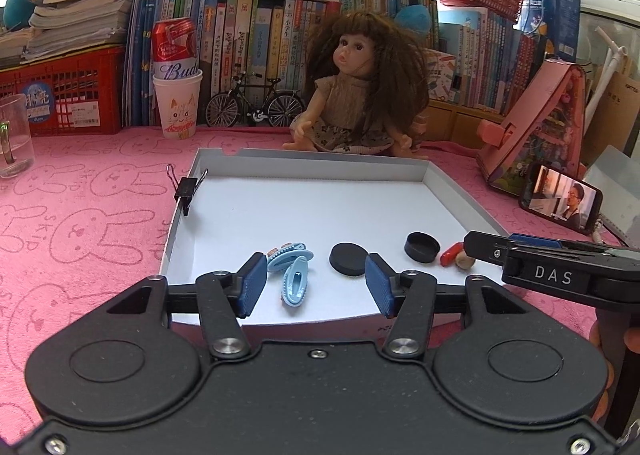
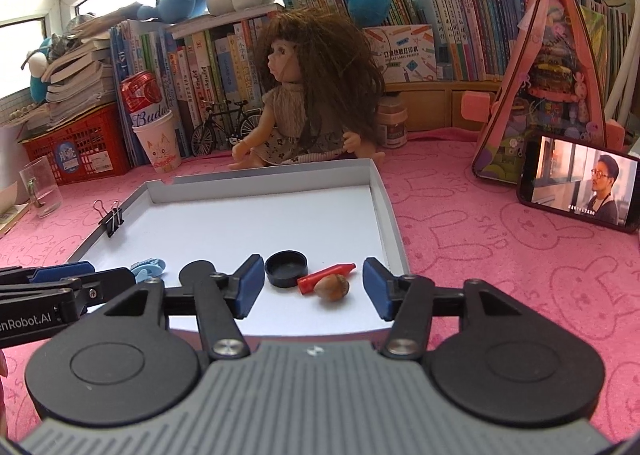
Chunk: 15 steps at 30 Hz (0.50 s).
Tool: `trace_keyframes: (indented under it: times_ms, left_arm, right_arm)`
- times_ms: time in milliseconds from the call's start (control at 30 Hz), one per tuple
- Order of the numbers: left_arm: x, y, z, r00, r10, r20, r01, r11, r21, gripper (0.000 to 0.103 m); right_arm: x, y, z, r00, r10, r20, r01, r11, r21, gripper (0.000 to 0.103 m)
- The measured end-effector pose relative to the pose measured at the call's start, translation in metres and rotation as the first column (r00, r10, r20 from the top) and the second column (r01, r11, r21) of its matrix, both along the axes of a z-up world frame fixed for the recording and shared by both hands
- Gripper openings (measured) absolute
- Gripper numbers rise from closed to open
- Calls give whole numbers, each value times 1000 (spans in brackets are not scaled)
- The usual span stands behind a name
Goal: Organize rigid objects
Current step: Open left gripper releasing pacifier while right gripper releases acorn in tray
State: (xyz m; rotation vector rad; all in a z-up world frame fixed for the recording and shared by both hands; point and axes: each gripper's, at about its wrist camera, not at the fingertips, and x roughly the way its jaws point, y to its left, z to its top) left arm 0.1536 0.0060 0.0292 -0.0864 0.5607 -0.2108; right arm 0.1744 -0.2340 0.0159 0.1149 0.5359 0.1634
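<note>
A shallow white box lid (image 1: 304, 199) lies on the pink cloth. In it are two light blue hair clips (image 1: 294, 275), a flat black disc (image 1: 349, 258), a black cap (image 1: 422, 247), a red crayon (image 2: 326, 278) and an acorn (image 2: 332, 288). A black binder clip (image 1: 187, 191) grips the lid's left wall. My left gripper (image 1: 316, 287) is open and empty, low over the lid's near edge, with the blue clips and the disc between its fingers. My right gripper (image 2: 314, 289) is open and empty, with the cap (image 2: 286, 268), crayon and acorn between its fingers.
A doll (image 1: 356, 87) sits behind the lid. A paper cup holding a red can (image 1: 178, 95), a toy bicycle (image 1: 256, 101) and a red crate (image 1: 64, 91) stand at the back left, a glass (image 1: 14, 135) at far left. A phone (image 2: 580, 187) and pink toy (image 2: 552, 87) stand right.
</note>
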Motion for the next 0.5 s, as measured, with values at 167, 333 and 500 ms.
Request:
trace_keyframes:
  times_ms: [167, 333, 500]
  left_arm:
    - [-15, 2, 4, 1000, -19, 11, 19, 1000, -9, 57]
    - [-28, 4, 5, 999, -33, 20, 33, 999, -11, 62]
    - [-41, 6, 5, 999, -43, 30, 43, 999, -8, 69]
  right_arm:
    - [-13, 1, 5, 999, 20, 31, -19, 1000, -16, 78]
    - [-26, 3, 8, 998, 42, 56, -40, 998, -37, 83]
    - [-38, 3, 9, 996, 63, 62, -61, 997, -44, 84]
